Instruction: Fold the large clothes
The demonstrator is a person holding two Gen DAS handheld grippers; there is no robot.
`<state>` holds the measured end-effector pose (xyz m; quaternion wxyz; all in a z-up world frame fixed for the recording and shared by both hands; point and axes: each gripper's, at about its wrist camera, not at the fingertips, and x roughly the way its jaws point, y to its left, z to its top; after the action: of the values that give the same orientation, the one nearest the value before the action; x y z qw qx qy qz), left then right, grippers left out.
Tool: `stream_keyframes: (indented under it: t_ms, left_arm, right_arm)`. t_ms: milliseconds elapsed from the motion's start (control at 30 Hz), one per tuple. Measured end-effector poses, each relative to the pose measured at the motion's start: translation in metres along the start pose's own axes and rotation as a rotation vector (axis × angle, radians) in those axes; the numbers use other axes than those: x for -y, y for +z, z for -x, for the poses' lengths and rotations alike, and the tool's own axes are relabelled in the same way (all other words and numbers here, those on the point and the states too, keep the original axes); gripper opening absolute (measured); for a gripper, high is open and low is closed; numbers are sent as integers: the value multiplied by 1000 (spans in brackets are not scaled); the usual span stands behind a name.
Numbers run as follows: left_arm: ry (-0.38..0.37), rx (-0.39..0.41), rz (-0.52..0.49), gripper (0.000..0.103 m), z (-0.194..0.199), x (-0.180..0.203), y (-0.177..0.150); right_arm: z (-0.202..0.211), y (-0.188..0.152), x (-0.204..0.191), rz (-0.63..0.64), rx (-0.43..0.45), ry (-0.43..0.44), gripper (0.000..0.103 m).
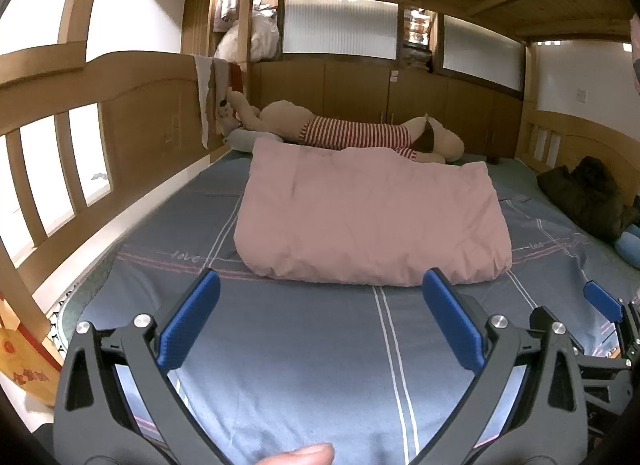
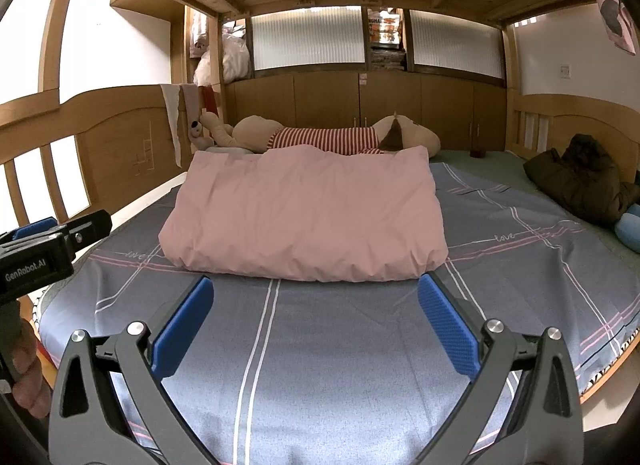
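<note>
A pink quilt (image 1: 368, 221) (image 2: 308, 217) lies folded into a thick rectangle in the middle of the bed, on a grey-blue sheet (image 1: 304, 353) (image 2: 332, 345) with white and pink stripes. My left gripper (image 1: 322, 297) hovers open over the sheet just short of the quilt's near edge, nothing between its blue pads. My right gripper (image 2: 316, 297) is likewise open and empty, just before the same edge. The right gripper's blue finger (image 1: 602, 299) shows at the left view's right edge; the left gripper's black body (image 2: 48, 249) shows at the right view's left edge, held by a hand (image 2: 28, 377).
A large plush dog (image 1: 352, 131) (image 2: 328, 137) in a red-striped shirt lies behind the quilt by the wooden cabinets. A dark green jacket (image 1: 588, 193) (image 2: 580, 181) is bunched at the right, beside a blue cushion (image 2: 630, 229). Wooden bed rails (image 1: 60, 169) run along the left.
</note>
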<state>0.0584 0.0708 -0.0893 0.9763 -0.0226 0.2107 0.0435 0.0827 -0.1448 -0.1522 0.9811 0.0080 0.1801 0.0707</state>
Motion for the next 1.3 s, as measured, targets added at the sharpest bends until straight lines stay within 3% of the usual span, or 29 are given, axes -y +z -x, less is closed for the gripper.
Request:
stream_keyframes:
  t_ms: [1300]
  left_arm:
    - [10, 9, 0, 101, 2, 2, 0]
  right_arm:
    - [-2, -2, -1, 0, -4, 0, 102]
